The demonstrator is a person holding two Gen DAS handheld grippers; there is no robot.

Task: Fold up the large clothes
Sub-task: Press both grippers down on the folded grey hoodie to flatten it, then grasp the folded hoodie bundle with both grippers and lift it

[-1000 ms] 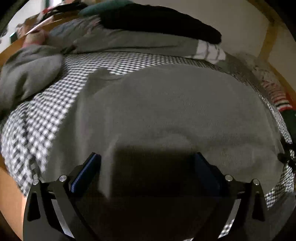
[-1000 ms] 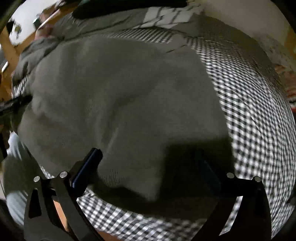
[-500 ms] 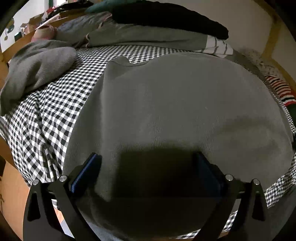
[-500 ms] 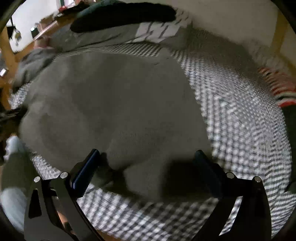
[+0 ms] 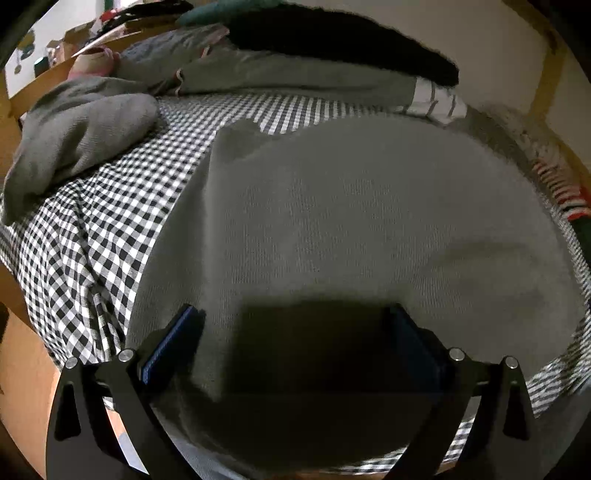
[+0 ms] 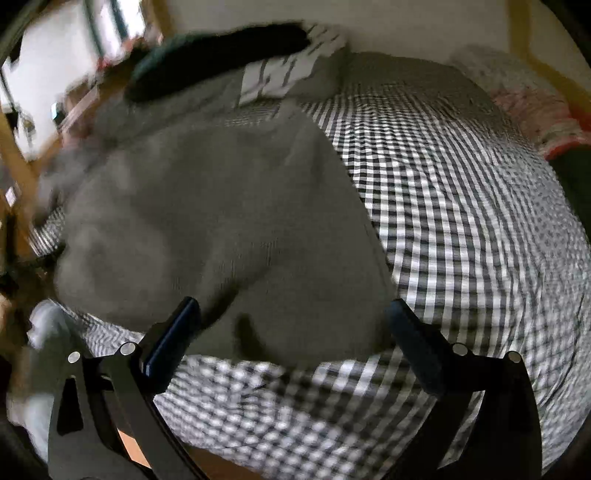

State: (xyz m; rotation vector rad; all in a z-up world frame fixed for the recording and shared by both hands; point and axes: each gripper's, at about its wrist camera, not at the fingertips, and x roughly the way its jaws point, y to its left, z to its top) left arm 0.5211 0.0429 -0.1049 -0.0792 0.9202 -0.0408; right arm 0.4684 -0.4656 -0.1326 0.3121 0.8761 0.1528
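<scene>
Between and ahead of the black, blue-padded fingers [image 5: 173, 347] lies a plain grey knit sweater [image 5: 351, 229], on a black-and-white checked bed cover [image 6: 461, 206]. Far ahead of the fingers lie a black garment [image 5: 332, 40], a grey-and-white striped cloth [image 5: 436, 99] and a teal one [image 5: 229, 9]. To the fingers' right sits a red, white and green striped piece [image 5: 561, 192].

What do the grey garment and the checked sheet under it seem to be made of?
Grey garment: likely a knit, perhaps wool or cotton; fine ribbed rows show, matte and soft. Checked sheet: likely thin woven cotton; a flat black-and-white check with small creases, no shine.
</scene>
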